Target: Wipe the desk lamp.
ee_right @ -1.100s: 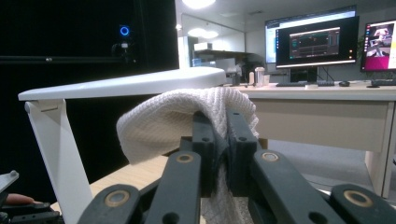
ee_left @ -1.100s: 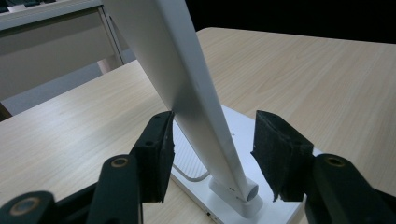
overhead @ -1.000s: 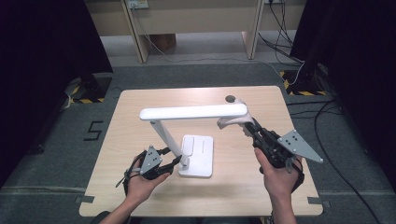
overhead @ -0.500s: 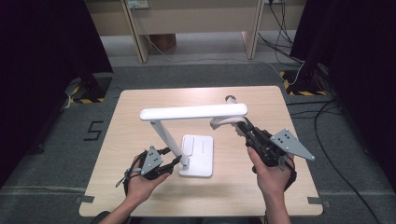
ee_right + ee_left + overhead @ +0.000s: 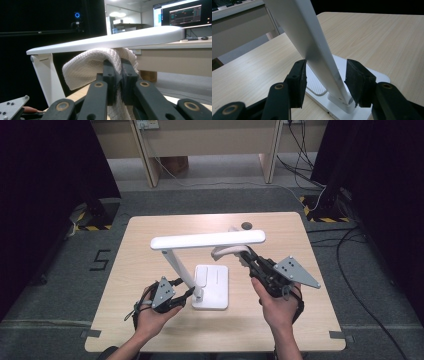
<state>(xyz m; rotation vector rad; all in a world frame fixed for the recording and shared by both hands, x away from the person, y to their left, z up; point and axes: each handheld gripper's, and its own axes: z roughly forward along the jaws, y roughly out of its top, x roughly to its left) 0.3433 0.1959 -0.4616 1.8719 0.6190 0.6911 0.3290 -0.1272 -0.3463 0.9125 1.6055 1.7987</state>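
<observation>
A white desk lamp stands mid-table, with a long flat head (image 5: 207,240), a slanted arm (image 5: 175,265) and a flat base (image 5: 212,285). My left gripper (image 5: 192,292) is shut on the arm just above the base; in the left gripper view the arm (image 5: 312,45) runs between the two pads (image 5: 298,80) of that gripper (image 5: 325,77). My right gripper (image 5: 245,254) is shut on a white waffle cloth (image 5: 225,251), held up against the underside of the head near its right end. In the right gripper view the cloth (image 5: 85,67) bulges over the gripper (image 5: 119,72) beneath the head (image 5: 112,40).
A small dark round object (image 5: 246,226) lies on the wooden table (image 5: 150,230) behind the lamp head. Cables (image 5: 325,195) and desk legs stand on the floor beyond the table's far edge. A monitor (image 5: 182,13) glows in the background.
My right gripper has carried the cloth leftward and a little away from the person, under the lamp head. The left gripper has kept its hold on the arm in place.
</observation>
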